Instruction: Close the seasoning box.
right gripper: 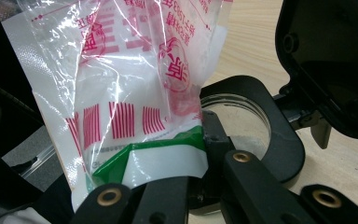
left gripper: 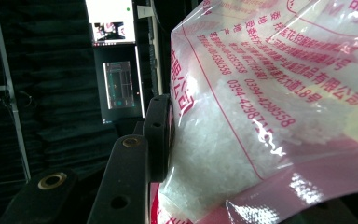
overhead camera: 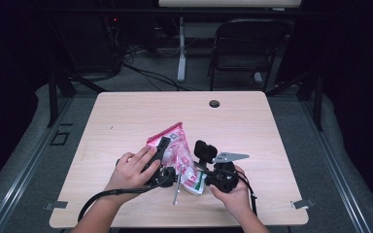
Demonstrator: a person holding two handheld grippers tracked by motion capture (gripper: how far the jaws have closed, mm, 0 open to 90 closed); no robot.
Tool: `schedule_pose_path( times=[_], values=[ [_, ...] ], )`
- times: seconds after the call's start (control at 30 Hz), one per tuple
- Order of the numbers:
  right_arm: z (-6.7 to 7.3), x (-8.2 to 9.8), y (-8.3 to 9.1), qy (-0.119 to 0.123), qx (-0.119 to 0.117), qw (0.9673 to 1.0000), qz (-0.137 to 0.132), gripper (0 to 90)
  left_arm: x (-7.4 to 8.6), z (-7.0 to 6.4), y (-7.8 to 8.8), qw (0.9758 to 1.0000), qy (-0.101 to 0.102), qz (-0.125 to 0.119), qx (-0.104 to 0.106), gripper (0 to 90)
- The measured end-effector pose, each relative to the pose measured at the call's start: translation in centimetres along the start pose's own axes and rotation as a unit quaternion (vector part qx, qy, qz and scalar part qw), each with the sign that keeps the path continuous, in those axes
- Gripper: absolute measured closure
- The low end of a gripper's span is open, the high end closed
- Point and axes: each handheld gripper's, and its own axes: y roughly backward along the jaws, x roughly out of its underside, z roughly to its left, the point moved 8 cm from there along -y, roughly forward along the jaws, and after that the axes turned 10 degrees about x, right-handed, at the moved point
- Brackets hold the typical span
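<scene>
Clear plastic bag with pink print and white granules (overhead camera: 177,153) sits tilted above the light wooden counter (overhead camera: 252,126), held between both grippers. Left gripper (overhead camera: 161,150) jaws clamp its upper side; right gripper (overhead camera: 199,180) jaws are clenched on its green-and-white bottom edge.

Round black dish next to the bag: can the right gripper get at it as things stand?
Probably not. The right gripper is shut on the bag's bottom edge, so its jaws are taken. The dish lies just beyond them on the table, partly behind the bag; it would have to let go first.
</scene>
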Motion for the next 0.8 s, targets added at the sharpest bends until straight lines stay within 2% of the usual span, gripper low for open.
schedule_pose_path(
  times=[0.4,0.47,0.5,0.67,0.77,0.8],
  values=[
    [-0.19,0.11,-0.11,0.003,0.006,1.0,0.004,89.9,0.03,-0.11,-0.24,0.9999,-0.01,0.002,0.001,68.0],
    [-0.23,0.14,-0.17,0.001,0.008,1.0,0.004,89.8,0.12,-0.33,-0.37,0.9999,-0.008,0.004,0.011,68.1],
    [-0.23,0.14,-0.2,0.001,0.008,1.0,0.003,89.9,0.11,-0.24,-0.38,0.9999,-0.013,0.005,0.01,68.1],
    [-0.32,0.16,-0.21,0.003,0.014,0.9999,0.004,89.8,0.28,-0.54,-0.59,0.9996,-0.007,0.011,0.025,68.8],
    [-0.31,0.1,-0.15,0.009,0.016,0.9998,0.0,89.5,0.37,-0.43,-0.63,0.9996,-0.01,0.011,0.024,69.6],
    [-0.27,0.09,-0.11,0.01,0.015,0.9998,0.0,89.4,0.48,-0.57,-0.66,0.9995,-0.002,0.013,0.029,69.7]
  ],
)
